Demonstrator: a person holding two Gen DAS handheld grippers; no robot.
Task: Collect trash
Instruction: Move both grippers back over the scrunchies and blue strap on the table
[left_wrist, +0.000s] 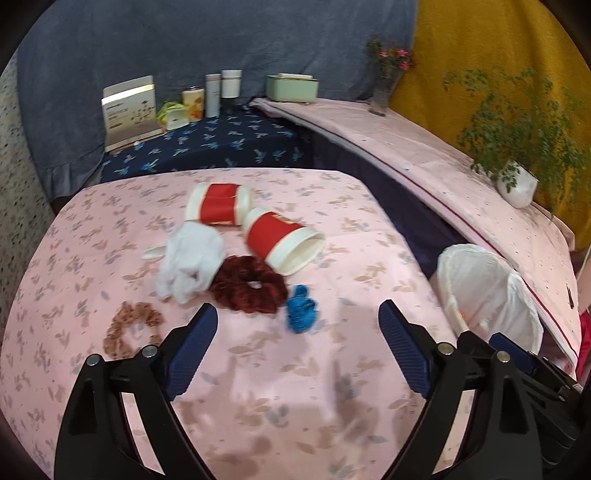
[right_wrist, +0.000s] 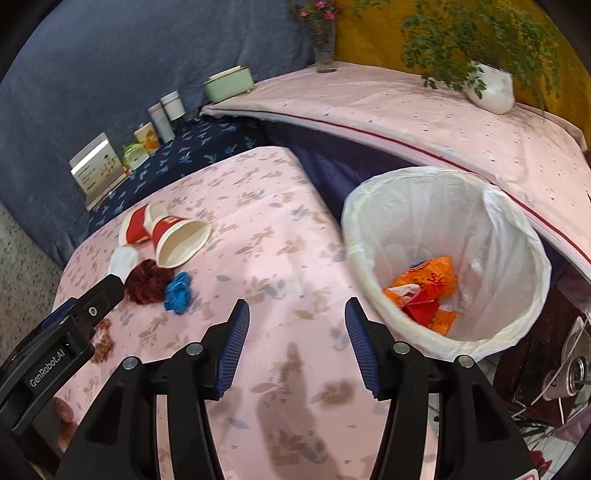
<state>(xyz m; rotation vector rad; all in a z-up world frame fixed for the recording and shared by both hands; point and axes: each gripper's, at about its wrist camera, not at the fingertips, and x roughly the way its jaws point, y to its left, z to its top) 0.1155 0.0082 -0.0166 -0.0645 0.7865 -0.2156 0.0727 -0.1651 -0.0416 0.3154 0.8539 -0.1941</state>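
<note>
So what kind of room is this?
Probably a room in someone's home, set up for tidying. There's a table with a flowery pink cloth, a lined bin beside it, and potted plants along a ledge.

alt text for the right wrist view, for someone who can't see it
The open right gripper hovers empty over a pink floral tablecloth, beside a white-lined trash bin holding orange and red wrappers. Farther left lie two red paper cups, a crumpled tissue, a maroon scrunchie and a blue scrap, with the left gripper reaching toward them.
</note>
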